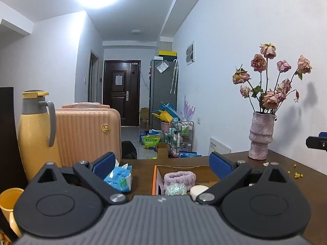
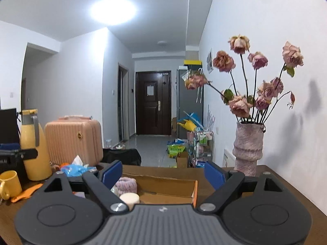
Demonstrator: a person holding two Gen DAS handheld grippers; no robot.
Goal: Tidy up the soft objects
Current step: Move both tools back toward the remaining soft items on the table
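Both grippers hover above the near side of a dark wooden table (image 2: 286,183), each with its two blue-padded fingers spread wide and nothing between them. From its own camera, the left gripper (image 1: 161,163) frames the left end of one open cardboard box (image 1: 157,173), while the right gripper (image 2: 163,172) frames the same box from the other side, its orange-edged right wall just inside the right finger.

Three soft items lie inside the box, all crowded at its left end: one fluffy lilac headband (image 1: 179,177) toward the far wall, one small glittery greenish piece (image 1: 175,189) in front of it, and one cream round puff (image 1: 199,190) just beside that, at the near wall. The rest of the box floor is bare cardboard.

One blue tissue pack (image 1: 119,178) sits on the table just left of the box, a white tissue poking from its top. Further left, toward the table's left edge, stand one yellow thermos jug (image 1: 34,134) with a grey handle and one yellow mug (image 2: 9,183); an orange flat item (image 2: 26,193) lies next to the mug. One pink ribbed suitcase (image 1: 87,136) stands behind the tissue pack, at the far left.

At the far right corner, against the wall, stands one textured pinkish vase (image 2: 248,149) holding dried roses (image 2: 263,89). A few yellow crumbs (image 1: 296,174) are scattered on the table to its right.
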